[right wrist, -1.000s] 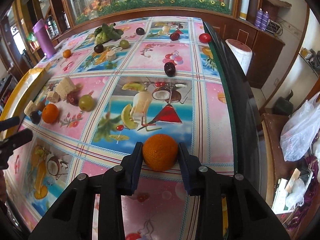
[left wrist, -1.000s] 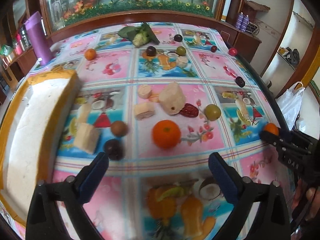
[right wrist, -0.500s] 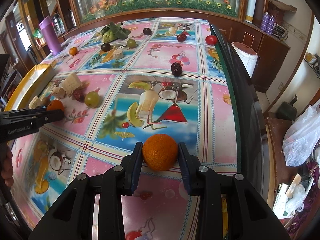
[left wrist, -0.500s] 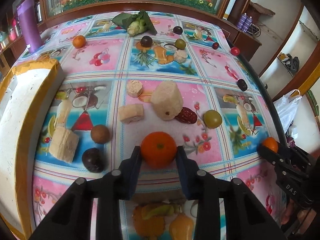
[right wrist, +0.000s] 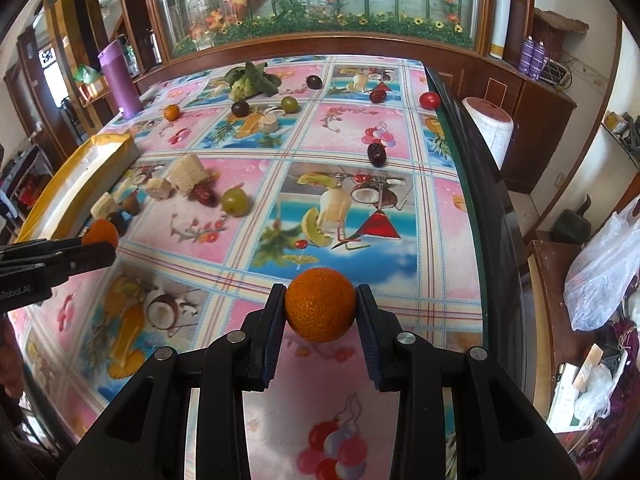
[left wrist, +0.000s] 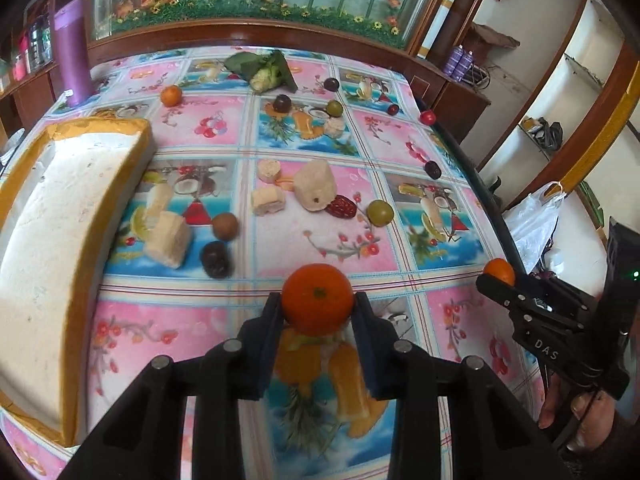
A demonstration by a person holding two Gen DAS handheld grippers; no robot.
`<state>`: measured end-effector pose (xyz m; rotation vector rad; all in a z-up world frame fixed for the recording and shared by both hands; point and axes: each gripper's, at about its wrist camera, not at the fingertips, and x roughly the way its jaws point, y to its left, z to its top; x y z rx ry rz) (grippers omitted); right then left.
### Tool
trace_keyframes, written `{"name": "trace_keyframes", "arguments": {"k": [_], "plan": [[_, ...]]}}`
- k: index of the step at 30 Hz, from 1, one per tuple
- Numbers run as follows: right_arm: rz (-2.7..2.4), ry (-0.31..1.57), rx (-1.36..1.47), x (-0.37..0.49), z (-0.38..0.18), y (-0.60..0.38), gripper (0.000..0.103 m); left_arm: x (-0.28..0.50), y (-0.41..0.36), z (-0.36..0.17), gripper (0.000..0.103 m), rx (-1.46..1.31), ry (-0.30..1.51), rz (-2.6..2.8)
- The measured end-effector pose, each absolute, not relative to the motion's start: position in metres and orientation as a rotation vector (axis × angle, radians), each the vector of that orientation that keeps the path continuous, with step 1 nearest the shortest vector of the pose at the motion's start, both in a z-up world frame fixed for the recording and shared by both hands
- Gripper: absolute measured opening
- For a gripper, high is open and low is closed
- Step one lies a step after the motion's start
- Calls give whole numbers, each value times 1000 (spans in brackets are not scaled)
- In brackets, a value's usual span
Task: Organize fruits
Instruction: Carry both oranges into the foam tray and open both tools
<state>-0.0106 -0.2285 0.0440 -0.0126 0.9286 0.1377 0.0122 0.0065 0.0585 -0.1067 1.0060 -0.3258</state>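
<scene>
My left gripper (left wrist: 318, 304) is shut on a smooth orange (left wrist: 318, 298), lifted a little above the patterned tablecloth. My right gripper (right wrist: 320, 308) is shut on a second, dimpled orange (right wrist: 320, 304) near the table's right edge. Each gripper shows in the other's view: the right gripper (left wrist: 496, 276) at the right side with its orange, the left gripper (right wrist: 96, 240) at the left side with its orange. A white foam tray (left wrist: 60, 216) with a yellow rim lies at the left. Loose on the cloth are a green fruit (left wrist: 380, 212), a red date (left wrist: 342, 207), a brown fruit (left wrist: 225, 226) and a dark fruit (left wrist: 215, 259).
Pale cut chunks (left wrist: 315, 185) sit mid-table. A small orange (left wrist: 171, 95), leafy corn (left wrist: 266, 72), dark plums and a red tomato (left wrist: 427, 117) lie at the far end. A purple bottle (left wrist: 74, 52) stands at the back left. A hand (left wrist: 576, 412) holds the right gripper.
The left gripper went forward, closed on the smooth orange and lifted it off the cloth. The right gripper kept its orange and rose slightly.
</scene>
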Motion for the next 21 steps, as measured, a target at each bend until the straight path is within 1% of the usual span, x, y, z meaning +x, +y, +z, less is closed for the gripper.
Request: {"name": "trace_keyframes", "arguments": {"k": [9, 15, 21], "plan": [[211, 936, -33, -5, 52, -162, 34, -2, 76, 74, 37, -155, 938, -251], [346, 928, -79, 13, 62, -85, 34, -8, 141, 76, 37, -198, 901, -143], [491, 926, -131, 25, 69, -6, 34, -10, 205, 67, 37, -247, 907, -20]]}}
